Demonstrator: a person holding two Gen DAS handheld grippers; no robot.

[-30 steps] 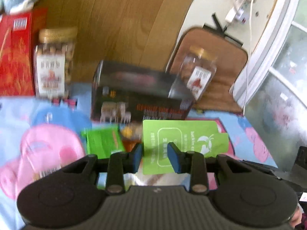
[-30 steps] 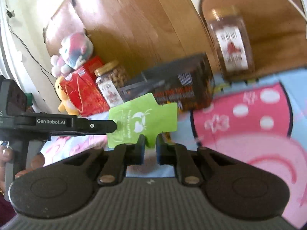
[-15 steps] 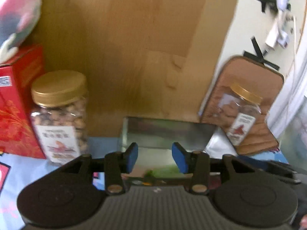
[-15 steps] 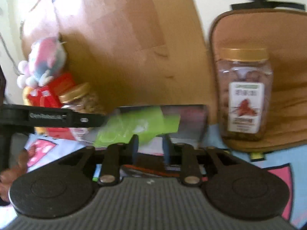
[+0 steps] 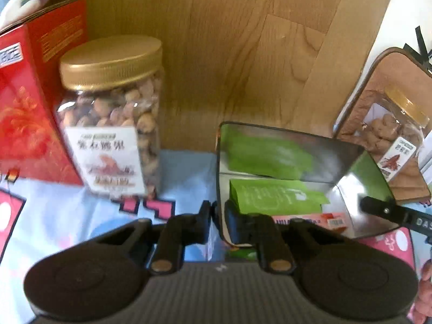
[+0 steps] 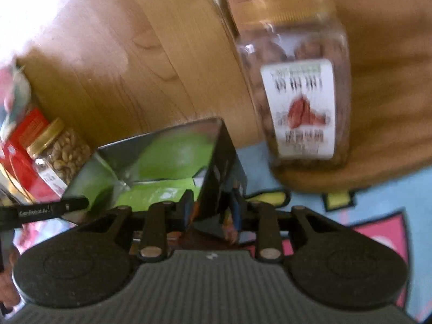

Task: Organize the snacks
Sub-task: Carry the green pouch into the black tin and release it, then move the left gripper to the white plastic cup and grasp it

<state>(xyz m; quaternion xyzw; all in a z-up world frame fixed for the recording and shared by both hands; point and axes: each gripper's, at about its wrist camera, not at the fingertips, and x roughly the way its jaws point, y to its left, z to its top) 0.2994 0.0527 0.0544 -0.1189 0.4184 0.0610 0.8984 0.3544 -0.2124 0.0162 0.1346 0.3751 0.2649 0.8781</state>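
Both tongs sit at the open box (image 5: 348, 159): my left tongs (image 5: 217, 213) are pinched shut on its near left wall, and my right tongs (image 6: 210, 210) straddle its right corner, not closed, with the wall between the pads; whether they press it I cannot tell. Green snack packets (image 5: 270, 197) already lie inside, over an orange one. One nut jar (image 5: 113, 124) and the red carton (image 5: 32, 113) stand left of the box on the cartoon-print cloth (image 5: 67, 216); another jar (image 6: 297, 81) stands right. Those, I judge, are left to tidy.
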